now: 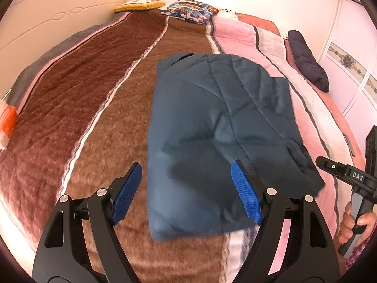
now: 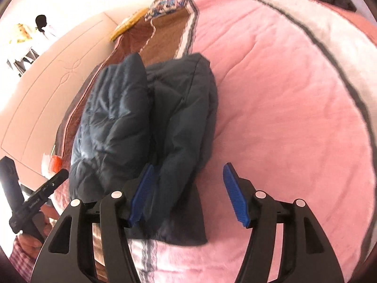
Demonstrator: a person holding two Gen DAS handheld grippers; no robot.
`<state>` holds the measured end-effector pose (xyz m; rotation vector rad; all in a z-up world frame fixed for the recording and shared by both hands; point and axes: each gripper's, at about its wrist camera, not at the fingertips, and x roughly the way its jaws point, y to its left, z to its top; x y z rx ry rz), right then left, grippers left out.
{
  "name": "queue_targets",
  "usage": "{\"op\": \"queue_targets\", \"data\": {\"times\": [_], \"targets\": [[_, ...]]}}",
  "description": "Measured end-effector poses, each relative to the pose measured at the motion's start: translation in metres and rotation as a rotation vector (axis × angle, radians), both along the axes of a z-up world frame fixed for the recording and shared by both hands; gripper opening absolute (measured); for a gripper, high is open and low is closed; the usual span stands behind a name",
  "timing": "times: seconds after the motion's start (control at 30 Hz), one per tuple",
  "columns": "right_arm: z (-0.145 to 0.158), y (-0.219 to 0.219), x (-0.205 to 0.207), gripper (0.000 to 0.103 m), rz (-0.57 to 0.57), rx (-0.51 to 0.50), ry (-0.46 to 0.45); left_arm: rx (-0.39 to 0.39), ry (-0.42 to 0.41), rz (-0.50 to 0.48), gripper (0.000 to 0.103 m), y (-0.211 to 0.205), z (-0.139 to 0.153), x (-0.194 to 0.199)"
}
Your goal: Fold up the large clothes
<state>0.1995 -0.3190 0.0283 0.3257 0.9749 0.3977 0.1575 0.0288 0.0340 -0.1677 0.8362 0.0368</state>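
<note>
A dark blue quilted jacket (image 1: 219, 127) lies folded into a thick bundle on the bed; it also shows in the right wrist view (image 2: 146, 127). My left gripper (image 1: 186, 172) is open and empty, held above the jacket's near left edge. My right gripper (image 2: 188, 174) is open and empty, held above the jacket's near right edge and the pink blanket. The right gripper's body shows at the right edge of the left wrist view (image 1: 348, 176). The left gripper's body shows at the left edge of the right wrist view (image 2: 40, 195).
The bed is covered by a brown, white and pink striped blanket (image 1: 77, 108). A dark bundle (image 1: 306, 63) lies near the right side. A yellow cushion (image 1: 139, 6) and a patterned pillow (image 1: 190, 11) lie at the far end. A headboard panel (image 1: 47, 18) stands on the left.
</note>
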Motion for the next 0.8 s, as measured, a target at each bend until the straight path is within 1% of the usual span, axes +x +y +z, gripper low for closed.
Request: {"op": "queue_targets", "data": {"times": [0.1, 0.2, 0.3, 0.4, 0.57, 0.67, 0.8], "targets": [[0.009, 0.002, -0.035, 0.061, -0.009, -0.021, -0.038, 0.006, -0.004, 0.002, 0.077, -0.006, 0.007, -0.023], [0.011, 0.015, -0.059, 0.061, -0.005, -0.039, -0.071, 0.024, 0.001, 0.006, 0.077, -0.015, 0.011, -0.046], [0.011, 0.033, -0.096, 0.062, 0.013, -0.075, -0.111, 0.035, 0.012, 0.011, 0.077, -0.021, 0.011, -0.069], [0.009, 0.045, -0.124, 0.061, 0.004, -0.090, -0.136, 0.016, 0.027, 0.028, 0.077, -0.023, 0.008, -0.085], [0.000, 0.054, -0.154, 0.061, -0.029, -0.108, -0.105, -0.024, 0.048, 0.036, 0.077, -0.024, -0.001, -0.108], [-0.001, 0.059, -0.164, 0.061, -0.025, -0.141, -0.093, -0.024, 0.054, 0.025, 0.077, -0.023, -0.005, -0.120], [0.006, 0.063, -0.173, 0.061, -0.046, -0.160, -0.113, -0.028, 0.063, 0.008, 0.077, -0.024, -0.010, -0.131]]}}
